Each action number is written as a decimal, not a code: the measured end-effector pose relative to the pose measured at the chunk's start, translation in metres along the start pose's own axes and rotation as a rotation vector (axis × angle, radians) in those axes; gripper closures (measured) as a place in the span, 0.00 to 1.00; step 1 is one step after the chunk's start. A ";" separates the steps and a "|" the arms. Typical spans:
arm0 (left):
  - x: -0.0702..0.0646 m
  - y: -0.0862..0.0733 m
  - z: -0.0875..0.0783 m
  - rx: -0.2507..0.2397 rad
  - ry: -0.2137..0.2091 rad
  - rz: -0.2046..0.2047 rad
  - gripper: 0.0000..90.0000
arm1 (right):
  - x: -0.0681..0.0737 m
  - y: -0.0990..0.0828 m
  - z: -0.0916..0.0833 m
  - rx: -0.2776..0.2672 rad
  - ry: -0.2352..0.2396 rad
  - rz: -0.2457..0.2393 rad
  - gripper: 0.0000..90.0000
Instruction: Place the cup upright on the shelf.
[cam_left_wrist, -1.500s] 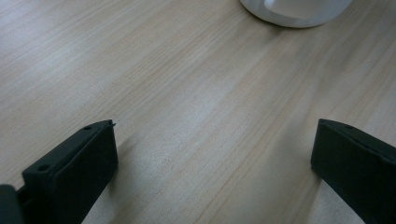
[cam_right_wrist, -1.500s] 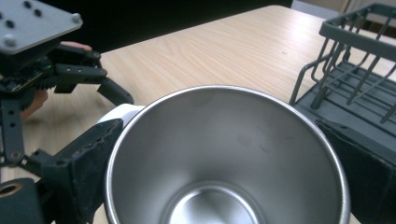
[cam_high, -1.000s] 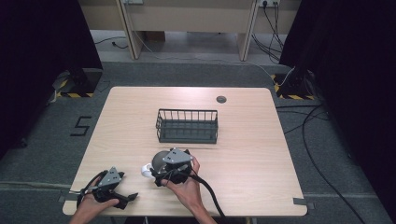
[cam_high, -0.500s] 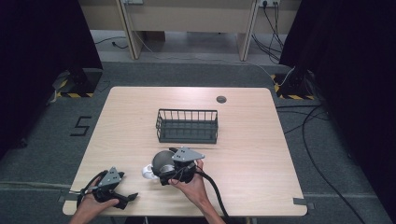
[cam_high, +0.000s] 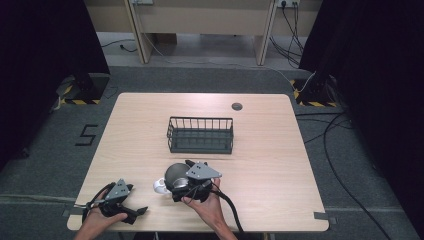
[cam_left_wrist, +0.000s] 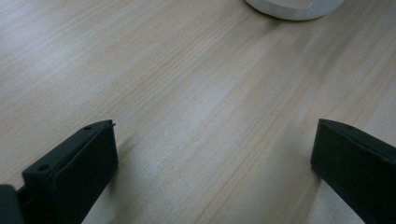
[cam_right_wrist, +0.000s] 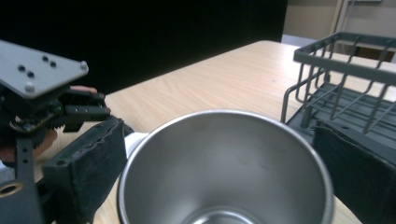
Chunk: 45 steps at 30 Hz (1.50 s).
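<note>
The right gripper (cam_high: 176, 181) stood over the near middle of the table (cam_high: 280, 165), its jaws having just been closing with the steel mug (cam_right_wrist: 224, 172) between them. In the right gripper view the left pad met the rim, while the right one sat just beside the far wall; whether it pressed yet was hard to tell. The mug had a white handle (cam_high: 160, 186), sticking out towards the left gripper (cam_high: 125, 210).

The mug looked rigid and fairly light, with a smooth, polished wall likely to slip under a loose pinch. It should bear a firm squeeze without denting. The best hold seemed to be across the wall just below the rim.

The high view showed what the close ones did not: the wire basket (cam_high: 200, 135) lay ahead of the right gripper, well apart from the mug. The left gripper view showed that tool's jaws spread wide over bare wood, nothing between them, with a white object (cam_left_wrist: 294, 7) just ahead, probably the handle.
</note>
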<state>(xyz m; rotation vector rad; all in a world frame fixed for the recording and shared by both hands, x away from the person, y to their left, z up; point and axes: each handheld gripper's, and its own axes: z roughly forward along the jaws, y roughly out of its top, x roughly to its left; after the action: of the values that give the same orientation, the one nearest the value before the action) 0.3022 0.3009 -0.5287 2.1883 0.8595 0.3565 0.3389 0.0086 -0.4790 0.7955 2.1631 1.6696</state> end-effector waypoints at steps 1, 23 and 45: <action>0.000 0.000 0.000 0.000 0.000 0.000 0.00 | 0.001 0.002 -0.002 0.002 -0.016 0.008 0.10; 0.000 0.000 0.000 0.000 0.000 0.000 0.00 | -0.009 -0.012 -0.024 -0.031 0.064 0.000 0.16; 0.000 0.000 0.000 0.000 0.000 0.000 0.00 | -0.009 -0.015 -0.026 -0.020 0.097 -0.048 0.09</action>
<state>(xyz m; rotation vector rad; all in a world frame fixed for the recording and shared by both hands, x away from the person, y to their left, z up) 0.3022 0.3009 -0.5287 2.1880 0.8597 0.3564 0.3283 -0.0203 -0.4868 0.6640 2.2082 1.7364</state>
